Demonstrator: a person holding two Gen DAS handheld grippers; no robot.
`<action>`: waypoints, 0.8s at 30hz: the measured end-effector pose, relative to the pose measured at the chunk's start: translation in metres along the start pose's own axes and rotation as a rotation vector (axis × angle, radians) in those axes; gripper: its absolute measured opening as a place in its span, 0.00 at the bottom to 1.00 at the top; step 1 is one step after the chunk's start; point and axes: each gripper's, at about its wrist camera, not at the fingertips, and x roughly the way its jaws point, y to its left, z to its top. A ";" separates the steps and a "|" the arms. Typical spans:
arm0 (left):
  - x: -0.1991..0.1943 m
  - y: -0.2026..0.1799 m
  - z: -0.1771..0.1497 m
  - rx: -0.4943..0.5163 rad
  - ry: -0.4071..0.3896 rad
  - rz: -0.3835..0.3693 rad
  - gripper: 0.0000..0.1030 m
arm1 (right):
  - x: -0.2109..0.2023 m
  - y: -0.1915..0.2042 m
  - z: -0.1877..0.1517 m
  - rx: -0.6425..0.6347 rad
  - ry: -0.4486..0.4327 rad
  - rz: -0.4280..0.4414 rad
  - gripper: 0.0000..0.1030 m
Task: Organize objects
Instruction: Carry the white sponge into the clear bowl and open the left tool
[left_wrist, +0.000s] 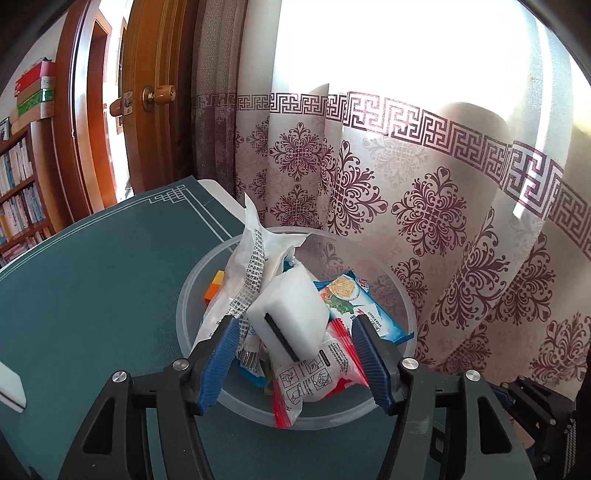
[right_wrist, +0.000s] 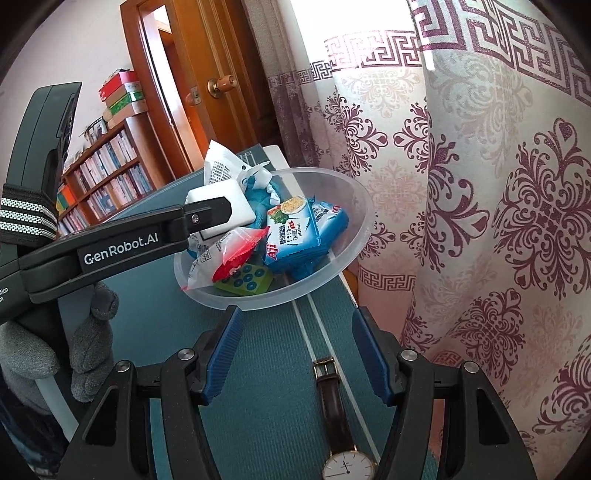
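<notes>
Left claw (left_wrist: 295, 354) hovering agape over white block (left_wrist: 291, 314) in bowl (left_wrist: 325, 417); right claw (right_wrist: 295, 354) gaping, likely taking wristwatch (right_wrist: 338, 417) off bench (right_wrist: 258, 387) next.

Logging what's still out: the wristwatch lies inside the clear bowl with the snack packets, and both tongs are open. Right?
Not quite. The wristwatch lies on the green mat, outside the clear bowl, between the open right tongs, as the right wrist view shows. The snack packets are in the bowl; the left tongs are open too.

"GenRobot.AI" on left tongs (right_wrist: 218, 218) arm; "AJI" on blue cracker packet (right_wrist: 295, 236).
</notes>
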 end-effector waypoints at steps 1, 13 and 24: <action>-0.002 0.002 -0.001 -0.006 -0.001 0.003 0.66 | 0.000 0.001 0.000 -0.001 0.000 0.001 0.61; 0.003 0.014 -0.004 -0.004 -0.001 0.092 0.67 | -0.008 0.006 -0.006 -0.010 -0.005 0.014 0.61; 0.032 0.015 0.004 0.039 0.019 0.130 0.68 | -0.007 0.006 -0.005 -0.007 0.000 0.012 0.61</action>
